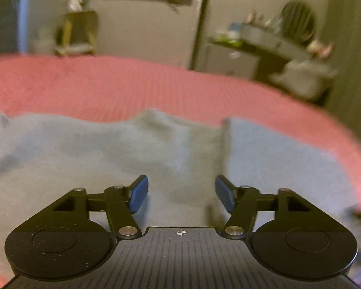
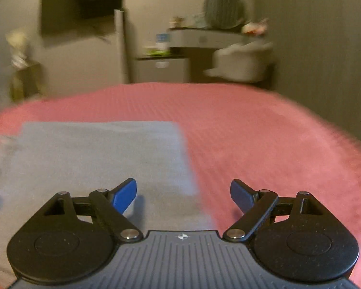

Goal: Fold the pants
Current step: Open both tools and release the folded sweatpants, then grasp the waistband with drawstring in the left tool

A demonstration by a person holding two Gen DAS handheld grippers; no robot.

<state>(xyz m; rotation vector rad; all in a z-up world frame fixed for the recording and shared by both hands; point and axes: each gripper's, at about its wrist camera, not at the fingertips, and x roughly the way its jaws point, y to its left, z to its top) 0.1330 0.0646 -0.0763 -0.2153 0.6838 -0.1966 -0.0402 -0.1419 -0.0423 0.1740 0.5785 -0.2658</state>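
A home bedroom: a bed with a pink bedspread (image 2: pixel 228 125) fills the foreground; beyond it hangs a wall-mounted television (image 2: pixel 81 7), with a cluttered shelf (image 2: pixel 204 38) to its right.

Grey-blue pants (image 1: pixel 108 149) lie on the pink bedspread; seemingly folded, one edge straight.

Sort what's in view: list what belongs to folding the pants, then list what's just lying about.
Belongs to the job:
grey pants
pink bedspread under them
left gripper, open
right gripper, open

Just lying about:
wall TV
cluttered shelf
round fan
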